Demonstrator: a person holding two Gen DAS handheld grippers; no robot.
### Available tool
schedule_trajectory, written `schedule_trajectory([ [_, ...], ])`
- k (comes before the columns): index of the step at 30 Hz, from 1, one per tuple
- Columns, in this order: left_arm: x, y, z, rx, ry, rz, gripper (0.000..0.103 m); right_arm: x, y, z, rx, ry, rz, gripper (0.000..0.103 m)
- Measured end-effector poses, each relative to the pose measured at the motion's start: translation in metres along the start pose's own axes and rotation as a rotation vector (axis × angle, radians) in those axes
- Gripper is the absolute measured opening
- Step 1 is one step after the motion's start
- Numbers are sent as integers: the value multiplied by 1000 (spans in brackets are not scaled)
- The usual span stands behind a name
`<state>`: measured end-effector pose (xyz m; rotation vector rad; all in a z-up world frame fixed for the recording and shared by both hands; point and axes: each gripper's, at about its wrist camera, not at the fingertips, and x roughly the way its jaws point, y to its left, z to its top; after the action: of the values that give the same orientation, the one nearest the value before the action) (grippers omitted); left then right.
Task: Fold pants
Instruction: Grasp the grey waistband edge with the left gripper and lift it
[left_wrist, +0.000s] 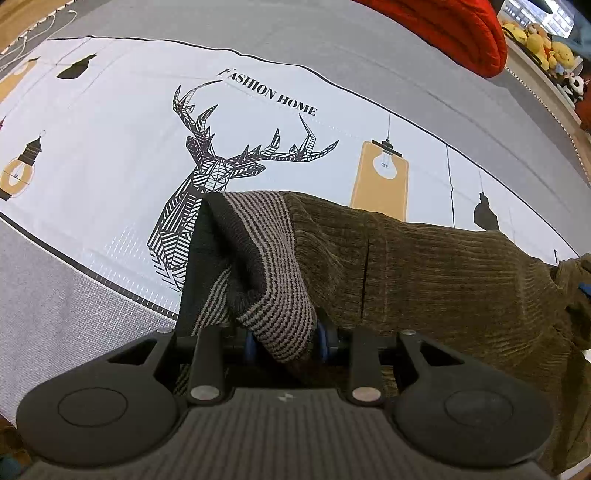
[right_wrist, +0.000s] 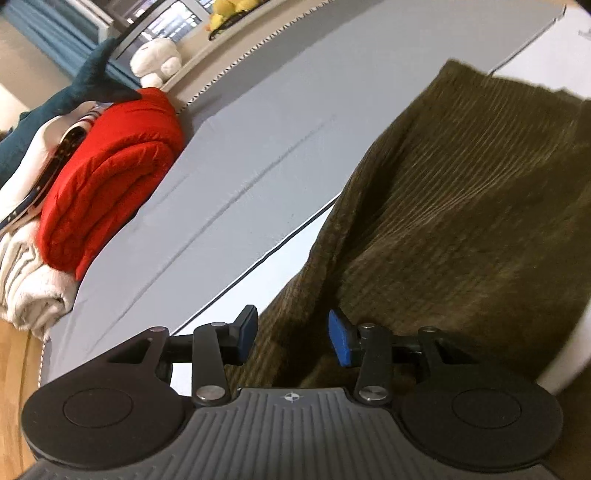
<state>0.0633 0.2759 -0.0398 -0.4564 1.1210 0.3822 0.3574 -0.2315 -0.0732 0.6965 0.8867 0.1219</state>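
Left claw (left_wrist: 284, 341) clamps striped cuff (left_wrist: 273, 295) of pants (left_wrist: 424, 266); my right claw (right_wrist: 291, 338) gapes over pants' edge, fabric running ahead, unpinched.

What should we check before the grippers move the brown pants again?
1. Left gripper has the striped waistband between its pads: ok.
2. Right gripper has hold of the pants: not ok, its jaws stand open with cloth only lying under them.
3. Pants lie flat on the deer-print cloth: cannot tell, only part shows.
4. Red folded bundle is apart from the pants: ok.
5. Right wrist picture sharp enough to aim: not ok, the cloth looks blurred.
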Motion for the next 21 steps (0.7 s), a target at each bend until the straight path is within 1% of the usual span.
schedule_trajectory([
  [1,0,0,0,5,-2,0,34,6,0,-1,-1,4,-1,44],
  [3,-2,0,-1,13,-4,-2,34,11,0,-3,-20,0,-12,22],
  [5,-4,-1,-1,16,-7,-4,33,6,1,-3,-32,-23,-18,6],
  [8,-11,0,0,9,-26,-17,32,-27,4,1,-17,-68,2,6],
  [11,-26,6,1,-3,-66,-42,28,-73,15,-3,-72,-88,-43,6],
  [14,-43,15,-3,-17,-101,-72,26,-127,13,-20,-97,-85,-80,5],
  [17,-59,29,-13,-18,-121,-93,24,-174,-1,-55,-154,-46,-145,5],
  [18,-62,35,-17,-15,-124,-94,24,-186,-8,-70,-178,-17,-173,5],
  [20,-66,46,-25,-3,-113,-81,24,-200,-22,-94,-207,61,-208,4],
  [21,-65,52,-28,-1,-96,-71,24,-202,-29,-107,-230,122,-225,4],
])
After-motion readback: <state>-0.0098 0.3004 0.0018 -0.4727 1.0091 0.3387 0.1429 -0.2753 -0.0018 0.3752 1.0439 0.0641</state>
